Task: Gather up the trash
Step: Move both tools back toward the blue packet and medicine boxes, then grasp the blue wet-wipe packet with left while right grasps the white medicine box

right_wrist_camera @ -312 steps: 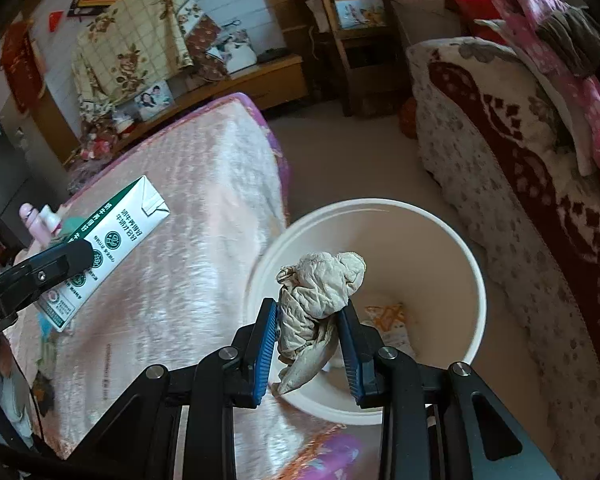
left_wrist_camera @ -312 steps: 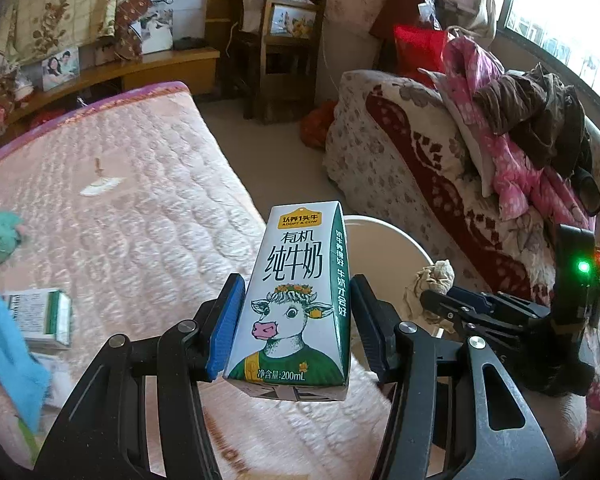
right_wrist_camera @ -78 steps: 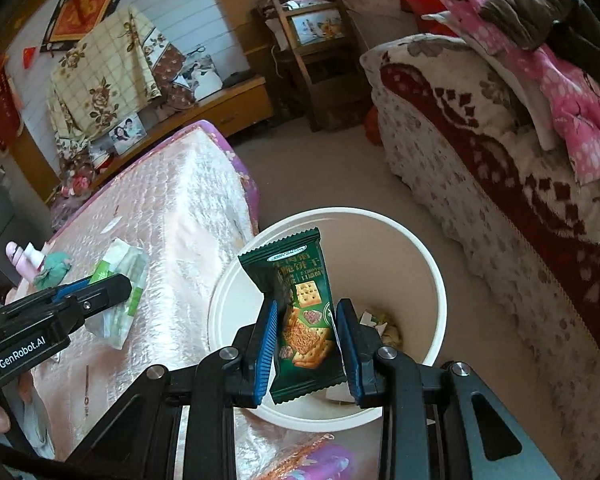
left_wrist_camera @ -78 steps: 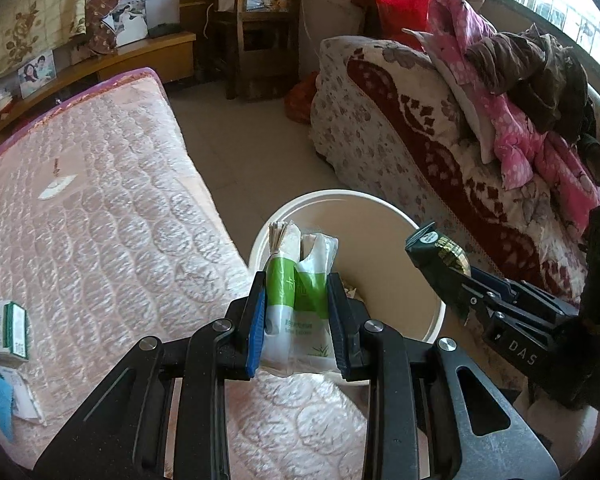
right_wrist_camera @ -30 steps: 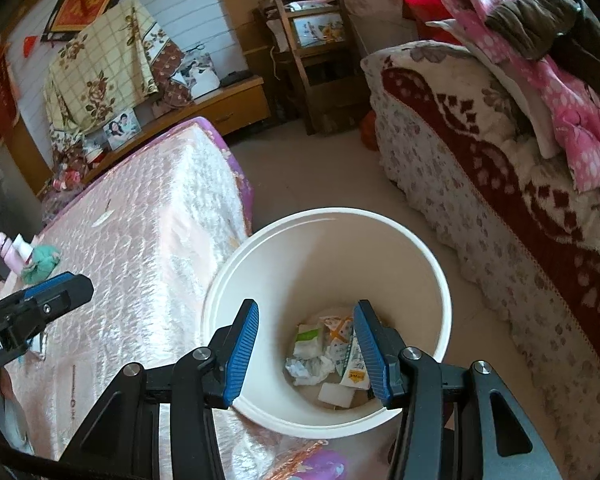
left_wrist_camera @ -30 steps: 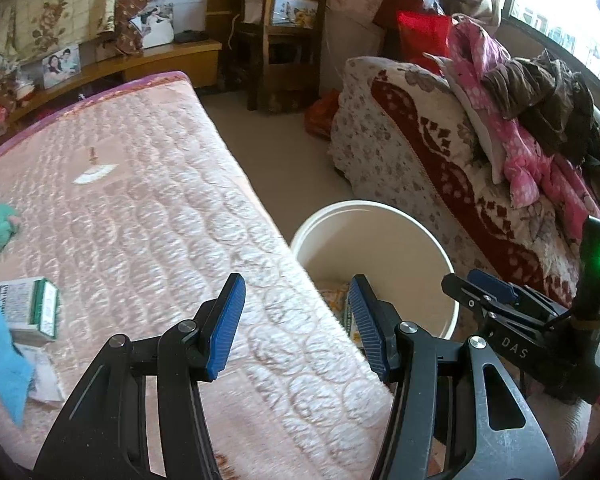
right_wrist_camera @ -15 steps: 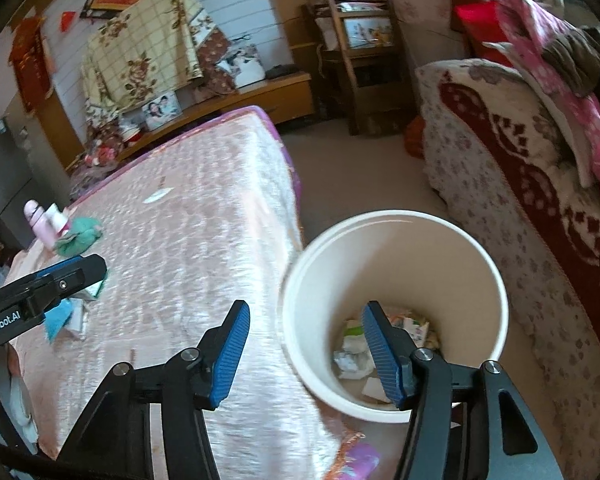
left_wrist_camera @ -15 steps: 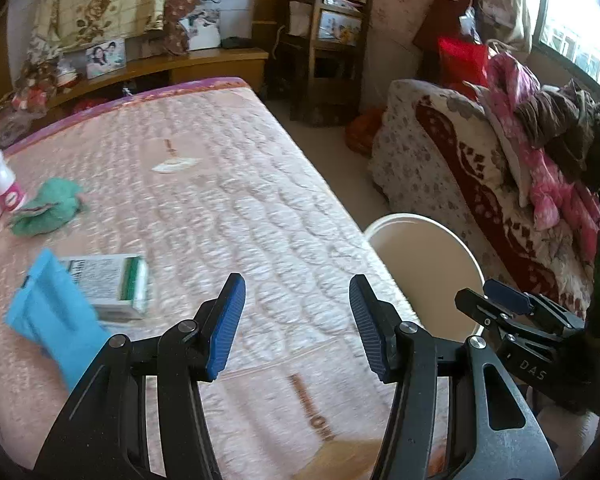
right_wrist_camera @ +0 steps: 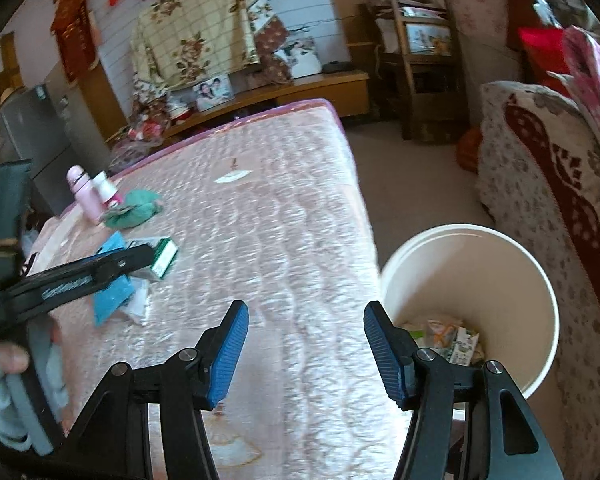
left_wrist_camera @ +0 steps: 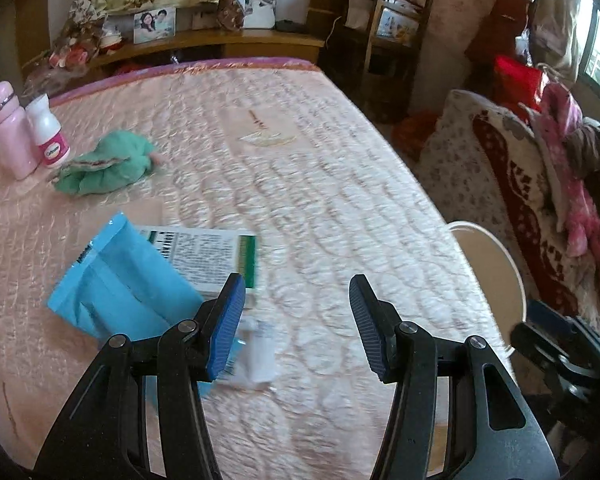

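Observation:
My left gripper [left_wrist_camera: 298, 322] is open and empty, low over the pink mattress [left_wrist_camera: 320, 184]. Just left of it lie a blue packet [left_wrist_camera: 116, 284], a green-and-white carton [left_wrist_camera: 210, 258] and a crumpled white wrapper [left_wrist_camera: 256, 364]. My right gripper [right_wrist_camera: 306, 350] is open and empty, above the mattress edge [right_wrist_camera: 300, 240] beside the white bin [right_wrist_camera: 540, 280], which holds several wrappers [right_wrist_camera: 444, 338]. The bin's rim [left_wrist_camera: 496, 256] shows at the right of the left wrist view. The left gripper's finger [right_wrist_camera: 80, 276] crosses the right wrist view over the blue packet [right_wrist_camera: 112, 296] and carton [right_wrist_camera: 164, 258].
A green cloth [left_wrist_camera: 104, 168], a pink bottle [left_wrist_camera: 8, 132] and a white pill bottle [left_wrist_camera: 50, 132] stand at the mattress's far left. A patterned sofa with piled clothes [left_wrist_camera: 540, 168] is to the right. A wooden shelf [right_wrist_camera: 424, 64] stands at the back.
Both grippers let go of their trash into the bin and now stand open. Both have swung left from the bin toward the litter on the mattress.

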The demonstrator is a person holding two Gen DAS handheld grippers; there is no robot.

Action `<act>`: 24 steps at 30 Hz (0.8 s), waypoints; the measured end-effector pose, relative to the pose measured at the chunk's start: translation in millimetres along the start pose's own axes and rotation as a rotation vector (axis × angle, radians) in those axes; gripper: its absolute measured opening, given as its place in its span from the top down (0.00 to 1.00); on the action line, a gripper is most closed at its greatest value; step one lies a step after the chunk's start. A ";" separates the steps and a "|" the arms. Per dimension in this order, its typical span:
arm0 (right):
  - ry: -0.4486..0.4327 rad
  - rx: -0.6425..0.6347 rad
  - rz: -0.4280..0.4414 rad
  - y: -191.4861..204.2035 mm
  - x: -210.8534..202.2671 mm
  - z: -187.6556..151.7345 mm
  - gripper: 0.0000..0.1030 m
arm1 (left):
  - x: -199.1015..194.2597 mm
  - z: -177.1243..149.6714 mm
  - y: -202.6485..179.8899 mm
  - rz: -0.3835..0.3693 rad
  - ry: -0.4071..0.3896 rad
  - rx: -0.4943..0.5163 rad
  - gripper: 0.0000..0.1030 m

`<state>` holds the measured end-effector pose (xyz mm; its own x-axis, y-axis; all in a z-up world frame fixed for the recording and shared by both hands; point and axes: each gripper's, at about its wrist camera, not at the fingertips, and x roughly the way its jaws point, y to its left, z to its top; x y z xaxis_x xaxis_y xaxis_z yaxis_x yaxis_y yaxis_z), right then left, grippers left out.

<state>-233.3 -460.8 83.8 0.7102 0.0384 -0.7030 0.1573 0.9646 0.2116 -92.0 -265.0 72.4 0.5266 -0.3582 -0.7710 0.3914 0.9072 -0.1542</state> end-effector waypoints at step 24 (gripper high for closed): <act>0.174 -0.215 0.244 118.0 71.3 10.7 0.38 | -75.6 -51.2 161.7 0.066 0.038 -0.124 0.48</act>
<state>-156.8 -347.1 65.9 0.5785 0.2999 -0.7586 -0.1628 0.9537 0.2529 -107.1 -80.0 74.2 0.5185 -0.2907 -0.8042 0.2596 0.9496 -0.1758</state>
